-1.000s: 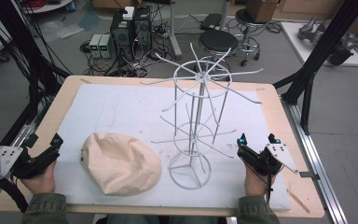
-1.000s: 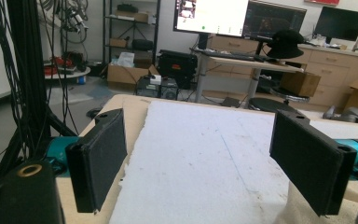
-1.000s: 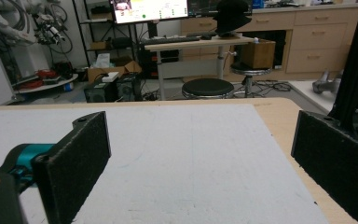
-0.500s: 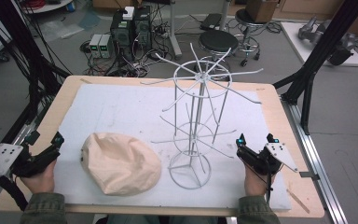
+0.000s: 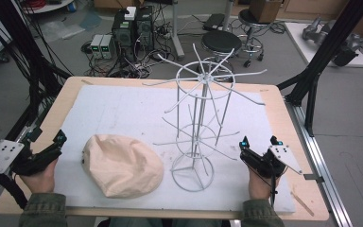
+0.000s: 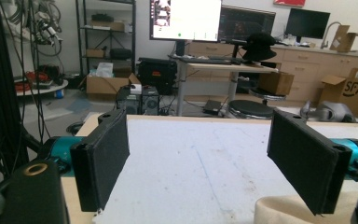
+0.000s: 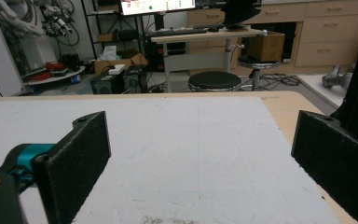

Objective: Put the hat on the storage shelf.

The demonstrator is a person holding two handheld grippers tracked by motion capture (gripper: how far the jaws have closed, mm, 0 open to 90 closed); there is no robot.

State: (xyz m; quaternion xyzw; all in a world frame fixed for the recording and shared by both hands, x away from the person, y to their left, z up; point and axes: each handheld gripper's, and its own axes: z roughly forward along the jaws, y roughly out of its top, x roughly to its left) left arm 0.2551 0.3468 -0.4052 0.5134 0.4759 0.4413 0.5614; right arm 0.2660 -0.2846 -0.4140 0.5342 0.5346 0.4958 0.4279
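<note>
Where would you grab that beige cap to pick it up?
Likely at the left edge of the cap, coming in low from the left with the left tongs, open nearby. The crown is a soft, broad dome; the thin edge suits the jaws better.

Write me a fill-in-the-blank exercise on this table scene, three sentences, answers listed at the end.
1. The beige cap lies to the ____ of the white wire rack in the high view.
2. Both the left gripper and the right gripper have their jaws ____.
3. The rack's arms carry ____ caps.

Missing words: left; open; no
</note>
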